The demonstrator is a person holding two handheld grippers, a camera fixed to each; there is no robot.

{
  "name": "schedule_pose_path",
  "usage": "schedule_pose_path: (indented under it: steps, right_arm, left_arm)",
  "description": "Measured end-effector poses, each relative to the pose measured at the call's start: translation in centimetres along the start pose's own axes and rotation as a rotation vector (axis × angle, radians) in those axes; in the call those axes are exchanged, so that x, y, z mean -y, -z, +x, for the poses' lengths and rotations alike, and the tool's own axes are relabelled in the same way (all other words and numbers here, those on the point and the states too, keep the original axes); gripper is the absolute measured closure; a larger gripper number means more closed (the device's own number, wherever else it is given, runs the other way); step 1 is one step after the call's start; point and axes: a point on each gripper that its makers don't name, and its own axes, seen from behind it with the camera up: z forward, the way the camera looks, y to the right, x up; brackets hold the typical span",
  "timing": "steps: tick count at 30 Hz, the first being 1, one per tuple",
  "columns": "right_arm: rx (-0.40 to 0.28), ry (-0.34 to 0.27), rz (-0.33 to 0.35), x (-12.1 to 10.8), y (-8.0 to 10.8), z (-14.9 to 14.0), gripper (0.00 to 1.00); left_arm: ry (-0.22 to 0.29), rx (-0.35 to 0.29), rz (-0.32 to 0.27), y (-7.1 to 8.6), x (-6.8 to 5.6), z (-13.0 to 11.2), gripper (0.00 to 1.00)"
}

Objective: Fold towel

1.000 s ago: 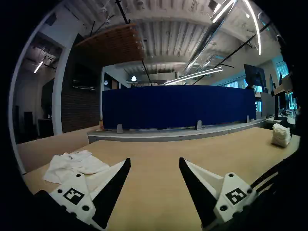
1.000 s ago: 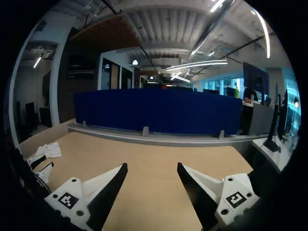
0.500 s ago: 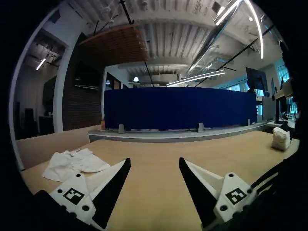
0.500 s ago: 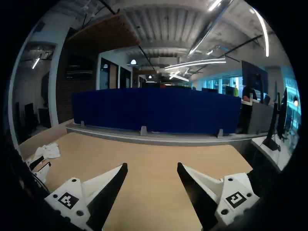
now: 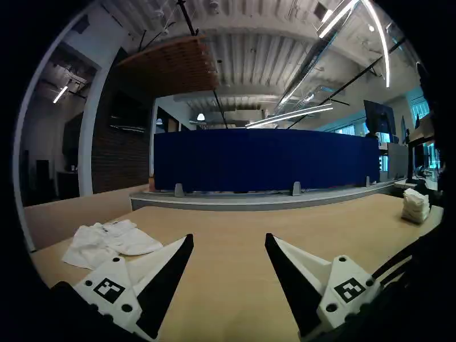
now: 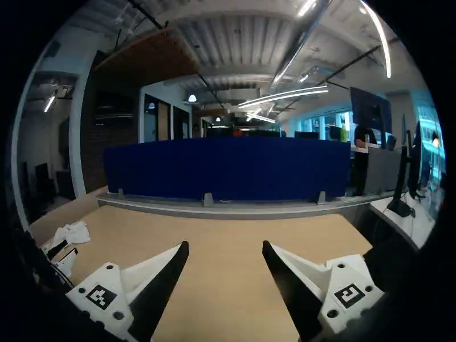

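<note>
A crumpled white towel (image 5: 108, 243) lies on the wooden table at the left in the left gripper view, just beyond my left finger. My left gripper (image 5: 228, 239) stands open over the table with nothing between its fingers. In the right gripper view the same towel (image 6: 73, 232) shows small at the far left, with the other gripper's white fingers (image 6: 57, 251) below it. My right gripper (image 6: 225, 246) is open and holds nothing.
A folded white stack (image 5: 415, 206) sits at the table's far right corner. A blue partition (image 5: 265, 160) on a grey rail (image 6: 228, 208) borders the table's far edge. Monitors (image 6: 406, 171) and desks stand at the right.
Both views have drifted slightly; the right gripper view has tilted a little, shifting the partition and towel. Both grippers stay open.
</note>
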Motion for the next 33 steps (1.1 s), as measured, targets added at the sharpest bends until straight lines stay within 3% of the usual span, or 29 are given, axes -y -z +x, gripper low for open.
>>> schedule_pose_path:
  steps: [5, 14, 24, 29, 33]
  right_arm:
    - [-0.028, 0.022, 0.003, -0.8, 0.6, 0.7, 0.0]
    - [-0.094, 0.06, -0.053, -4.0, 2.1, 2.3, 0.0]
    - [-0.129, 0.032, -0.136, -9.2, 2.7, 1.2, 0.0]
    - [-0.136, 0.029, -0.143, -10.0, 3.1, -0.2, 0.0]
    - [-0.156, -0.013, -0.123, -10.2, 3.4, -1.7, 0.0]
  left_arm:
    - [0.001, 0.0, 0.0, 0.0, 0.0, 0.0, 0.07]
    - [0.001, 0.0, 0.0, 0.0, 0.0, 0.0, 0.07]
    - [0.0, 0.0, 0.0, 0.0, 0.0, -0.1, 0.07]
    - [0.0, -0.001, 0.0, -0.1, 0.0, 0.0, 0.07]
    - [0.0, -0.001, 0.0, 0.0, 0.1, 0.0, 0.06]
